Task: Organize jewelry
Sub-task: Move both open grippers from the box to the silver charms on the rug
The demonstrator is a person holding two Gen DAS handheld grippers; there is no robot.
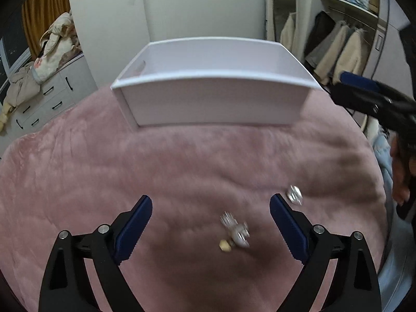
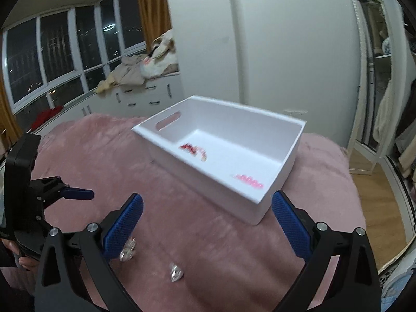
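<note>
With both the left gripper point(image 1: 210, 205) and right gripper point(image 2: 207, 205) spread wide and empty, the small silvery crystal earrings point(image 1: 235, 230) lying loose on the soft pink plush bedspread point(image 1: 182, 161), short of the white rectangular storage box point(image 2: 208, 182), could sink into the pile and slip the fingers.

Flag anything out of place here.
Two silver pieces lie loose on the pink blanket, outside the white box that already holds red and pink items. Nothing looks spilled or damaged.

Readable text: none in either view.
White box point(image 2: 208, 179): no label or print legible.
Gripper bodies: no brand or number legible.
</note>
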